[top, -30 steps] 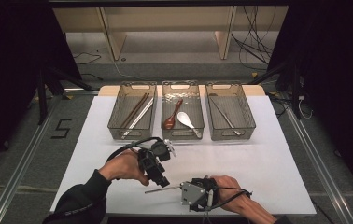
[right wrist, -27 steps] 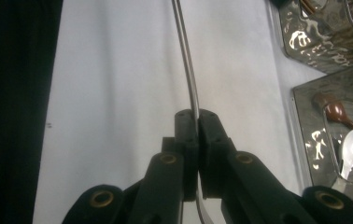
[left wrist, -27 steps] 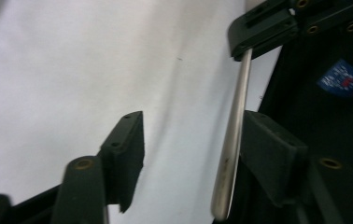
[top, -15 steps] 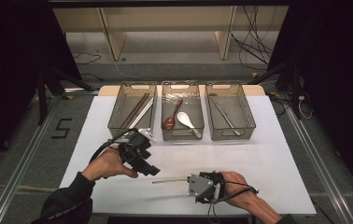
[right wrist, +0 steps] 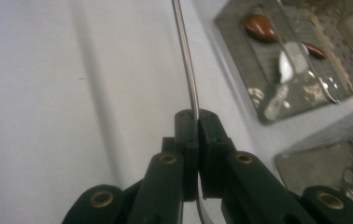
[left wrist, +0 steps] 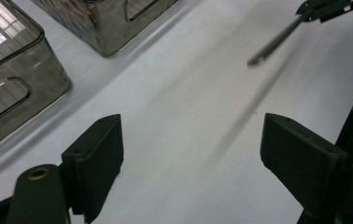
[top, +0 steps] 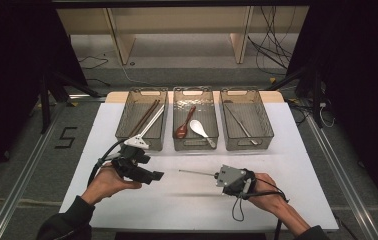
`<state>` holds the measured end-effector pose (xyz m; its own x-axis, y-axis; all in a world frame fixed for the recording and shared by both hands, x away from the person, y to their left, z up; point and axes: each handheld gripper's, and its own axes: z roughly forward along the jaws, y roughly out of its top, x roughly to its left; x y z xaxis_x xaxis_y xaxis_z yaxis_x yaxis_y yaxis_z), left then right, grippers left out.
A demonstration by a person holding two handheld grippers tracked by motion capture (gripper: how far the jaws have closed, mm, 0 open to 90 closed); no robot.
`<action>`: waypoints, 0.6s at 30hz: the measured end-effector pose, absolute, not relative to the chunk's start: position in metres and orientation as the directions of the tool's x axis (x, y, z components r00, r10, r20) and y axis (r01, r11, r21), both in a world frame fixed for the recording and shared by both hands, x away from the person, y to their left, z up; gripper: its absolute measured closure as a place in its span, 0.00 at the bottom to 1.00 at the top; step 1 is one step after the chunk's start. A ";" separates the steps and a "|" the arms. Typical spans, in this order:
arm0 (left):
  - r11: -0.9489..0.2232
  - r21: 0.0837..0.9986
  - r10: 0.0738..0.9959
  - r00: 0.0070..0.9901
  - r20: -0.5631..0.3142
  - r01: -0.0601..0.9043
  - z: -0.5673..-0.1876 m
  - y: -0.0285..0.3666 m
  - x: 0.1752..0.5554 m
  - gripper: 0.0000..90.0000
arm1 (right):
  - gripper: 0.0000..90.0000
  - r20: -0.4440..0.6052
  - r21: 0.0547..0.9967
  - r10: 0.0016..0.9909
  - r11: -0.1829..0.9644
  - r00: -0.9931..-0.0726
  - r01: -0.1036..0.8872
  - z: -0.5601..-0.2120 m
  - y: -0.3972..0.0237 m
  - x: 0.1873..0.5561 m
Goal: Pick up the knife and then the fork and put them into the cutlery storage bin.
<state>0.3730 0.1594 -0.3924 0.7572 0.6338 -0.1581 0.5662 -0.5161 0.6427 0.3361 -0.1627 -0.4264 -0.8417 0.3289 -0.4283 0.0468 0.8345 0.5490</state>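
A thin metal utensil (top: 197,173) hangs level above the white table (top: 177,210), its free end pointing left. My right gripper (top: 216,176) is shut on its other end; in the right gripper view the jaws (right wrist: 198,121) pinch the thin shaft (right wrist: 186,60). My left gripper (top: 158,176) is held to the left of that free end, apart from it. Its jaws have just been opening, and in the left gripper view they (left wrist: 191,140) stand wide with nothing between them. The utensil (left wrist: 272,44) shows farther off at the upper right there.
Three clear grey bins stand in a row at the back. The left bin (top: 139,144) holds brown chopsticks and a metal piece, the middle bin (top: 195,144) a brown and a white spoon (top: 197,127), the right bin (top: 249,144) a metal utensil.
My left hand has drawn away to the left and its jaws have spread apart. My right hand has carried the metal utensil to the right and farther from the table's front edge.
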 end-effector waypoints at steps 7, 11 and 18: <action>-0.471 0.686 0.655 0.740 -0.149 0.555 -0.401 0.163 0.368 0.21 | 0.98 -0.368 0.610 0.441 0.779 -0.819 0.145 -0.419 -0.182 0.354; -0.456 0.702 0.666 0.733 -0.139 0.547 -0.404 0.166 0.366 0.20 | 0.98 -0.344 0.629 0.476 0.757 -0.810 0.177 -0.415 -0.188 0.360; -0.435 0.721 0.680 0.721 -0.130 0.540 -0.405 0.173 0.364 0.19 | 0.98 -0.309 0.662 0.555 0.709 -0.772 0.244 -0.405 -0.198 0.374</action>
<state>0.3638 0.1730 -0.4053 0.7212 0.6805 -0.1297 0.5399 -0.4349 0.7207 0.3736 -0.1980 -0.4054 -0.7724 0.5547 -0.3094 0.2441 0.7090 0.6616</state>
